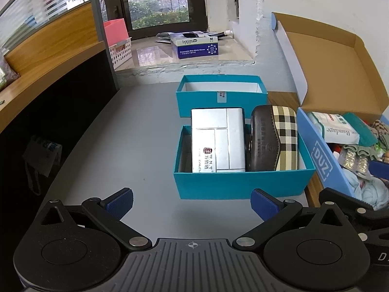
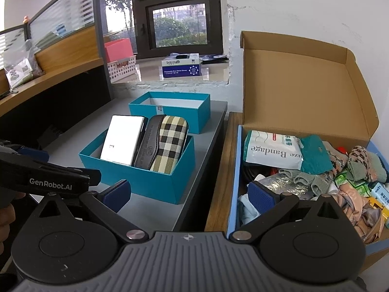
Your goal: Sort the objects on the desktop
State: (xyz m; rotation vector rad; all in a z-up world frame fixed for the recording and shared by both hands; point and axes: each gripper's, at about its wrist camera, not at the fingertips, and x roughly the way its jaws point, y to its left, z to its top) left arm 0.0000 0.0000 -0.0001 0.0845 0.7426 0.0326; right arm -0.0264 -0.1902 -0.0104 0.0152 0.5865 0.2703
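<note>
2 grippers hover with fingers released and empty: left gripper [image 1: 192,203] low in frame over the grey bench [image 1: 126,150], right gripper [image 2: 189,196] likewise. Mid-frame, a teal box [image 1: 243,182] holds a silver case [image 1: 217,141] beside a plaid glasses case [image 1: 274,138]; at right, a cluttered cardboard box [image 2: 304,92].

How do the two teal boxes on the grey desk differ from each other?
The near teal box holds a silver case and a checked glasses case; the far teal box shows nothing inside from here. The far one bears a small label on its front wall; the near one's front is plain. Both are open, teal outside and white inside.
</note>
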